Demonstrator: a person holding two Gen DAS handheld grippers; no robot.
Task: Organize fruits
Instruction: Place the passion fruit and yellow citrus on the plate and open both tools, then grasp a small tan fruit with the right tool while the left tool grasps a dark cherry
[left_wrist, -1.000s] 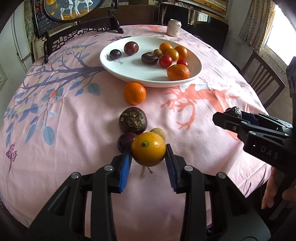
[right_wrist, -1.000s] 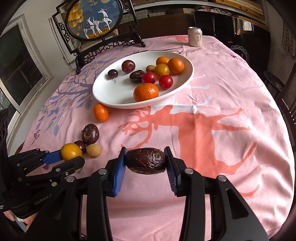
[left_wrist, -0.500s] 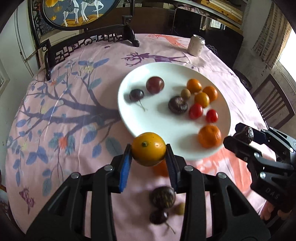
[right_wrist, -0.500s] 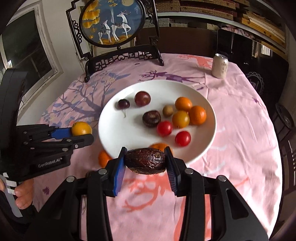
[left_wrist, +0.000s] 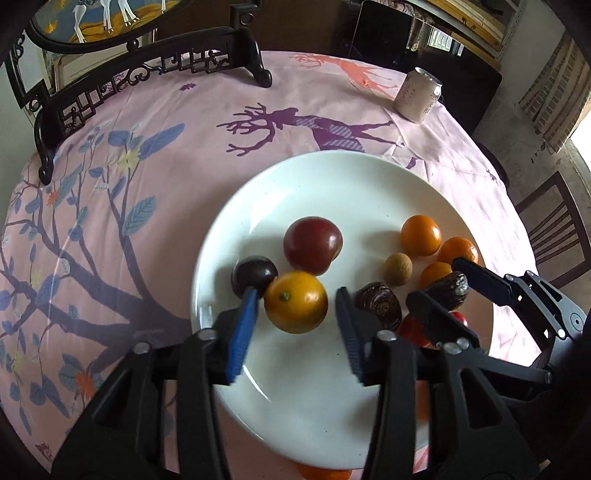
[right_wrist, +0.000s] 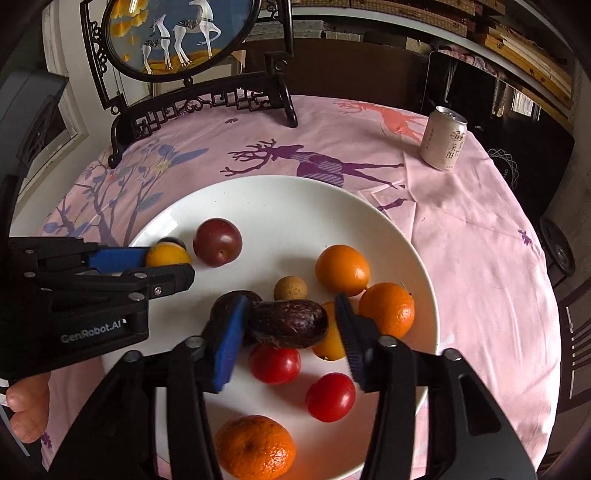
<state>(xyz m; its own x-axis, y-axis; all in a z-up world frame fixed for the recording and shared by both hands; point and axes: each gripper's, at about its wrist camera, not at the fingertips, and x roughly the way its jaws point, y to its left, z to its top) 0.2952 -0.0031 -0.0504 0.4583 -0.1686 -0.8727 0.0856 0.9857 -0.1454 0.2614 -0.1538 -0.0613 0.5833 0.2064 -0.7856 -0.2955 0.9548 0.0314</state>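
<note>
Fruits (left_wrist: 296, 301) between spread tongs (left_wrist: 295, 321), inside plate (left_wrist: 332, 177) rim

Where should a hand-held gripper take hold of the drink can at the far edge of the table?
Grip the drink can around the middle of its side wall, coming in level from the plate side. It stands upright and alone on the tablecloth, so its straight round wall is free on both flanks. The top rim offers the pads little to hold.
</note>
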